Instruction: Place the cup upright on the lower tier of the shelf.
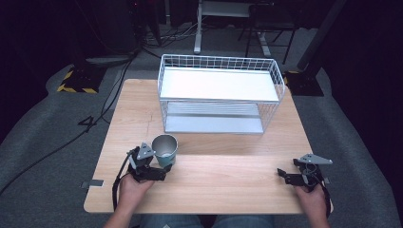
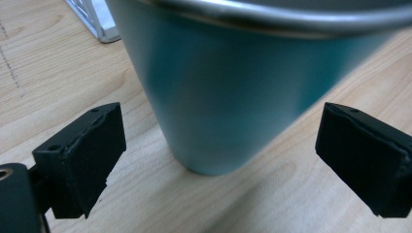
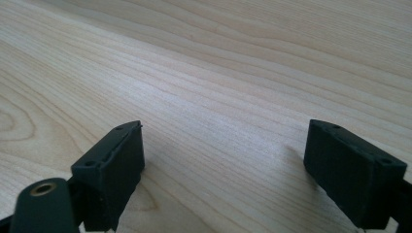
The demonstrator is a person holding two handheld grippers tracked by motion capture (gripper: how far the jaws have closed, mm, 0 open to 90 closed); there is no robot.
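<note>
Near the desk's (image 1: pixel 209 190) front-left corner, the person's left hand (image 1: pixel 130 187) holds the left gripper (image 1: pixel 159 172), whose jaws stand apart, released, on either side of the cup's base without touching it. The cup (image 1: pixel 165 149) stands upright on the desk, left of centre and toward the front edge; in the left gripper view the cup (image 2: pixel 228 92) shows a teal wall that narrows downward and a silver rim, with one black pad to each side of it and bare wood between pad and wall. Behind the cup, at the middle of the desk's back edge, sits a white wire rack (image 1: pixel 221 92) with a flat white top shelf and a lower shelf beneath it. Near the front-right corner, the right hand (image 1: pixel 313 199) holds the right gripper (image 1: pixel 284 175), low over the wood and well apart from the cup. In the right gripper view its jaws are spread wide, released, with nothing but wood grain between them.
</note>
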